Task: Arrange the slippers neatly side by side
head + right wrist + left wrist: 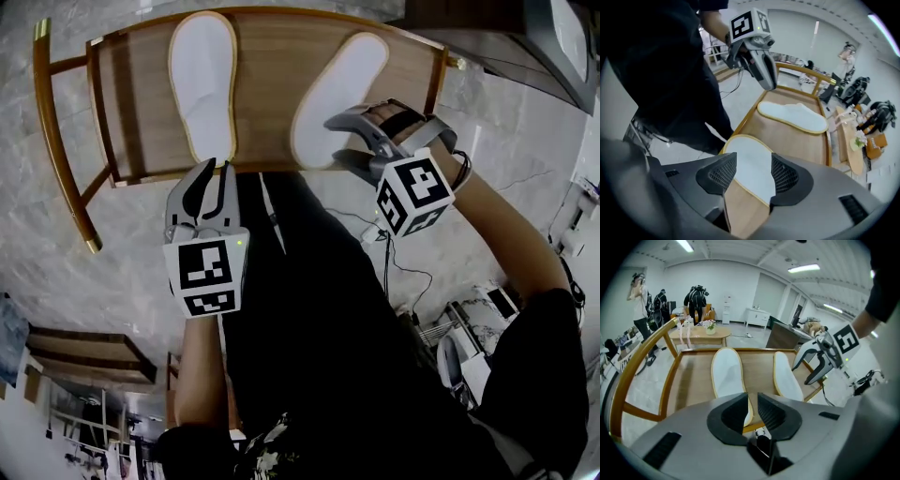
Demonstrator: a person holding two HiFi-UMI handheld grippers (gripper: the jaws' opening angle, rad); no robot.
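Person's dark trousers [319, 319]: foreground, close against the near edge of a wooden bench [272, 84].

Left gripper [210, 173]: jaws drawn to a narrow slit, nothing held; tips just at the heel of the left slipper [202, 80].

Right gripper [336, 141]: jaws spread wide, astride the heel of the right slipper [337, 94]; pads clear of its sides.

Left slipper: flat on the seat, lying straight, heel at the near edge.

Right slipper: flat, slanted, toe turned out toward the right rail, heel at the near edge.

Seat: bare wood between the pair, widening toward the toes; a further bare strip left of the left slipper. Raised rails bound the sides and far edge.
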